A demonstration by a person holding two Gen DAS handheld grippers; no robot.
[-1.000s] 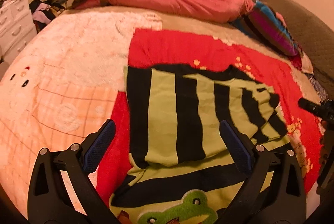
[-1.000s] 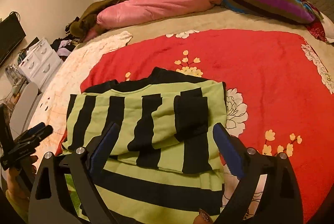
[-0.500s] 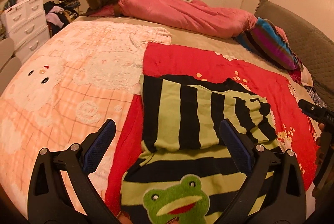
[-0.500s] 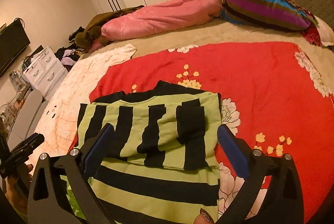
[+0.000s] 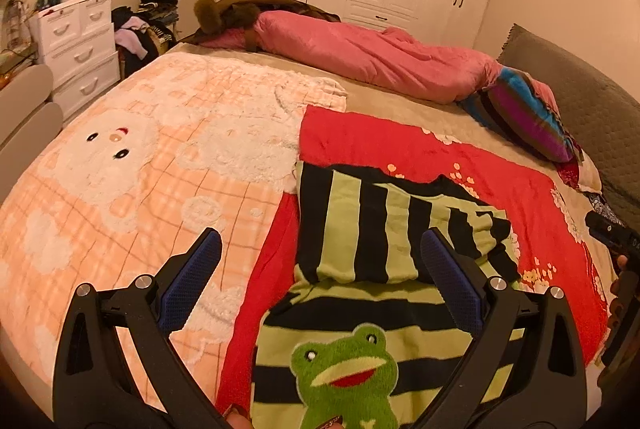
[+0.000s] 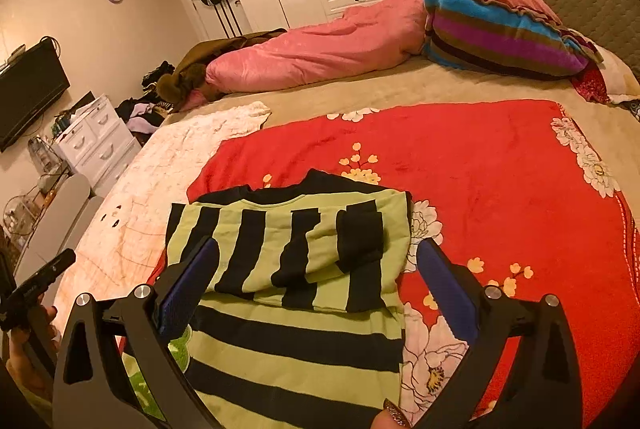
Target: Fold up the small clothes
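Note:
A small green-and-black striped sweater (image 5: 372,237) (image 6: 304,257) lies on a red flowered blanket (image 5: 500,181) (image 6: 500,165) on the bed. Its sleeves are folded in across the upper part. A green frog patch (image 5: 346,369) shows at its near end. My left gripper (image 5: 320,281) is open and empty, held above the sweater's near left part. My right gripper (image 6: 316,281) is open and empty, above the sweater's near right part. Each gripper shows at the edge of the other's view.
A peach bear-patterned blanket (image 5: 132,169) covers the bed's left side. A pink duvet (image 5: 372,53) and a striped pillow (image 5: 528,113) lie at the far side. White drawers (image 5: 76,45) and a clothes pile (image 5: 148,25) stand left of the bed.
Both grippers have pulled back and up from the sweater, so more of it and the frog patch show. Both stay open. The sweater has not moved.

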